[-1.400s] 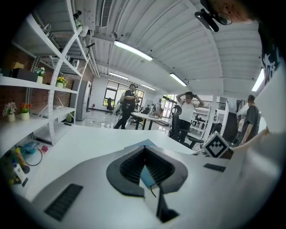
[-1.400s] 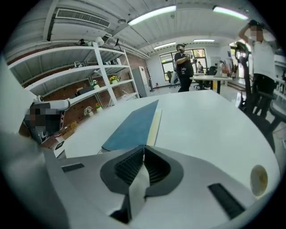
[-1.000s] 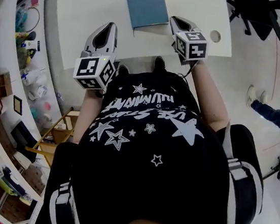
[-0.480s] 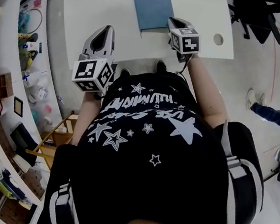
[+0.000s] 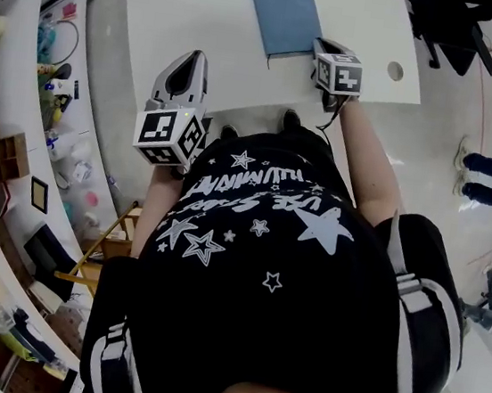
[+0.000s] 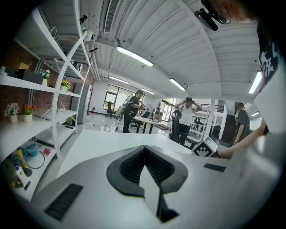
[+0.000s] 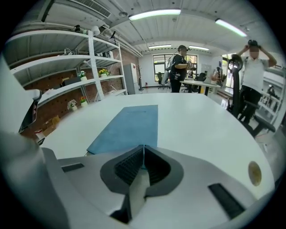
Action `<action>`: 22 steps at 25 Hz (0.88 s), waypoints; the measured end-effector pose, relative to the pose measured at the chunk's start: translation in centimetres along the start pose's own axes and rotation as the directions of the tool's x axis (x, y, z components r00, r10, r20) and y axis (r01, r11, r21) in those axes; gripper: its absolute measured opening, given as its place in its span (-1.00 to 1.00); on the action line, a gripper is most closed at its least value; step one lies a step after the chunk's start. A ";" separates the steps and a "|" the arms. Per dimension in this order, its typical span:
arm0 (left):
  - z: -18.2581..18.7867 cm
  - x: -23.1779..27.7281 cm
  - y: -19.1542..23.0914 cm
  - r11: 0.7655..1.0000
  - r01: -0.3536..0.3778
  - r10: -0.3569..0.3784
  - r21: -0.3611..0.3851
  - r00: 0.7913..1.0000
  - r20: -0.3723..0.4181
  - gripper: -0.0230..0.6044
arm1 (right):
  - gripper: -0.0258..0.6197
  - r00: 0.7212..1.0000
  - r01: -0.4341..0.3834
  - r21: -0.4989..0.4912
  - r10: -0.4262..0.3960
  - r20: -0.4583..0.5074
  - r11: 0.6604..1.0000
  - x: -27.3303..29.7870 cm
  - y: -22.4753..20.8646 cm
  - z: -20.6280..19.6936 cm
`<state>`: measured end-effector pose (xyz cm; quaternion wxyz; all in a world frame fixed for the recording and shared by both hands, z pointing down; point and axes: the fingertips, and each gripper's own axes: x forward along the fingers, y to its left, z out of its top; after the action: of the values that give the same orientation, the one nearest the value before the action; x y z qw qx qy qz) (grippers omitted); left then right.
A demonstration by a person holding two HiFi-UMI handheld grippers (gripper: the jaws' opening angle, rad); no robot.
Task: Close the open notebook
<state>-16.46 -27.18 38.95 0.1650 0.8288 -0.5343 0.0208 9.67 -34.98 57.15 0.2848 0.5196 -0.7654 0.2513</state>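
A blue notebook [image 5: 286, 15] lies closed and flat on the white table [image 5: 190, 4]. In the right gripper view its cover [image 7: 129, 125] stretches away just beyond the jaws. My right gripper [image 5: 324, 47] is shut with nothing in it, tilted down, its tips [image 7: 143, 146] at the notebook's near right corner. My left gripper [image 5: 193, 55] is also shut and empty. It hovers near the table's front edge, well left of the notebook and pointing almost level over the bare tabletop [image 6: 103, 138].
A round cable hole [image 5: 395, 71] sits in the table right of my right gripper. White shelves [image 5: 32, 46] with small items line the left side. A black chair [image 5: 449, 20] stands beyond the table's right end. Several people stand in the background [image 6: 187, 112].
My right gripper has sunk toward the table by the notebook's near right corner. The left gripper has drifted a little forward over the table edge. The notebook stays closed.
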 end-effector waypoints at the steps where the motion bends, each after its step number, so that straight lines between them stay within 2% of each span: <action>1: -0.1 -0.2 0.3 1.000 0.009 -0.009 -0.002 1.000 -0.001 -0.89 | -0.87 1.000 0.021 0.010 -0.021 0.004 1.000 -0.3 0.1 0.3; 4: -0.3 -0.8 1.0 0.999 0.044 -0.044 -0.002 0.999 -0.007 -0.89 | -0.87 0.994 0.093 0.025 -0.094 0.062 0.995 -1.9 0.9 1.6; 8: -1.2 -1.2 1.3 0.994 0.104 -0.105 -0.014 0.994 -0.025 -0.89 | -0.87 0.982 0.120 0.019 -0.122 0.147 0.993 -4.5 3.3 2.0; 14: -3.0 -1.2 0.7 0.987 0.159 -0.159 -0.003 0.985 -0.068 -0.89 | -0.87 0.976 0.078 0.050 -0.086 0.198 0.996 -7.4 6.2 1.5; 22: -3.0 -3.2 -3.9 0.993 0.118 -0.117 0.009 0.992 -0.050 -0.89 | -0.87 0.965 0.002 0.018 -0.007 0.262 1.000 -11.7 6.0 0.9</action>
<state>-13.97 -21.99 40.13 0.1742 0.8590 -0.4803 0.0345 7.38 -25.99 47.79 0.1770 0.5524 -0.7929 0.1865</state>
